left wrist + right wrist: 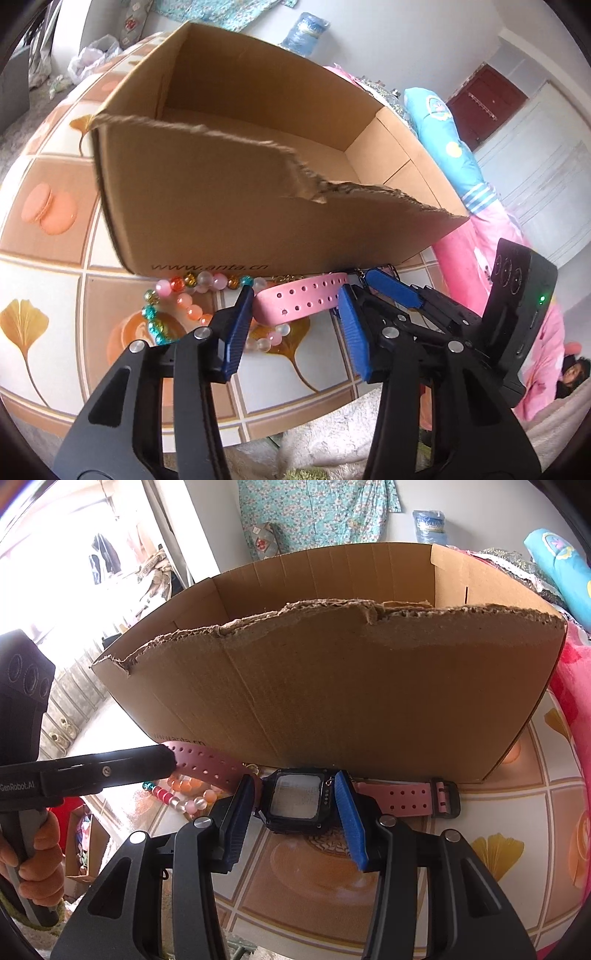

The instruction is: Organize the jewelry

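"www.anta.cn" on cardboard box (pixel 207 206), "GenRobot.AI" on left gripper (pixel 74 771)

Matt corrugated cardboard box (pixel 207 206), its top edge torn rough. Glossy glass-like beaded bracelet (pixel 173 299), smooth pink rubbery watch strap (pixel 303 299). Tabletop (pixel 55 280) covering shines.

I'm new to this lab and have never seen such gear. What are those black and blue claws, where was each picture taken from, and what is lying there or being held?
No robot here: a person holds a hand-held gripper in each hand, with a camera on each looking along its two blue-padded fingers. One picture comes from the left hand-held gripper, the other from the right hand-held gripper.

On the patterned tablecloth stands an open cardboard box with a torn front edge. In front of it lie a pink watch and a bead bracelet.

The right one's pads sit on both sides of the watch face; the left one straddles the pink strap. Whether either is squeezing, I cannot tell.
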Motion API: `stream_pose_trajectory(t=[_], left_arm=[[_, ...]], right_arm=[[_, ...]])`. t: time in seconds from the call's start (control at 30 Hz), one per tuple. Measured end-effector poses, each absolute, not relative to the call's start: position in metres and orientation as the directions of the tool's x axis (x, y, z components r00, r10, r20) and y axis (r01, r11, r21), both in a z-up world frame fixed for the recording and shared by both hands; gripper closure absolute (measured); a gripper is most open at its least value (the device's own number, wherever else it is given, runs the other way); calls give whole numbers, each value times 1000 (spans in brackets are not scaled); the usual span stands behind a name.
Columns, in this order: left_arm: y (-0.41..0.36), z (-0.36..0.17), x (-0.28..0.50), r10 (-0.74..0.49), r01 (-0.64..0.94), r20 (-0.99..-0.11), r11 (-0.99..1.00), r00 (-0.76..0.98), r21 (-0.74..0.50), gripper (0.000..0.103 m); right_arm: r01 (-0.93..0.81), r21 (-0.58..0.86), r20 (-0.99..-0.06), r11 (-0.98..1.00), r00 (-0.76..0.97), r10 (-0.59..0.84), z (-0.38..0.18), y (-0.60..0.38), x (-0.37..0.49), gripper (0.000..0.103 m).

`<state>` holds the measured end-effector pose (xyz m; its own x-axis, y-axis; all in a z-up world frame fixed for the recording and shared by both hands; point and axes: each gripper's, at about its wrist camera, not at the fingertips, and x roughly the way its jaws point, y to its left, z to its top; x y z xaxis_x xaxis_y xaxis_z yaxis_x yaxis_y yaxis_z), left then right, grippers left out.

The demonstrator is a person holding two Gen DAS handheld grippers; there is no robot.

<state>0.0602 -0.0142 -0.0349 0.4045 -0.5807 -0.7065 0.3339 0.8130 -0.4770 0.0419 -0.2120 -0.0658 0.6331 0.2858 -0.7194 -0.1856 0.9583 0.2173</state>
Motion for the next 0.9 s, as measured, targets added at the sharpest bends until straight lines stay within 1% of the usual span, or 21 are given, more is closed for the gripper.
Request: stream_pose_trajectory(t=[0.13, 0.3, 0.33, 0.43, 0.57, 0.67, 0.73, 0.8, 0.83, 0.87, 0.9], left_arm=[[-33, -28, 58, -512, 377, -737, 851, 442, -365, 58], [-46, -26, 59, -467, 390, -742, 872, 481, -296, 58], [-43, -25, 58, -463, 394, -739, 874, 489, -286, 60], [-40, -25, 60, -442, 383, -744, 884, 501, -268, 68], [-34, -32, 62, -447, 358, -749, 886, 489, -295, 79], [-30, -33, 62, -454, 350, -754, 884, 476, -311, 80], [-29, -33, 63, -467, 334, -756, 879, 459, -340, 78], [-28, -34, 64, -484, 324, -758, 871, 437, -369, 69], [-28, -36, 65, -490, 316, -759, 868, 429, -382, 61], [-27, -37, 65, -494, 306, -759, 867, 424, -394, 57], [-27, -38, 66, -500, 301, -758, 864, 419, -404, 57]], right_arm=[[-182, 219, -717, 959, 636, 284, -67, -212, 42, 59], [-180, 215, -716, 960, 640, 280, -67, -212, 42, 60], [-181, 216, -716, 959, 639, 282, -67, -212, 42, 60], [-182, 220, -719, 958, 634, 285, -67, -215, 43, 60], [-190, 216, -715, 958, 637, 288, -67, -217, 41, 60], [-189, 193, -718, 963, 642, 270, -67, -214, 40, 60], [-190, 179, -718, 965, 645, 260, -67, -211, 39, 60], [-189, 172, -718, 967, 648, 254, -68, -209, 38, 60], [-189, 169, -717, 967, 649, 252, -68, -209, 38, 60], [-189, 165, -717, 968, 651, 249, -69, -208, 37, 60], [-190, 160, -716, 969, 653, 246, -69, -207, 37, 60]])
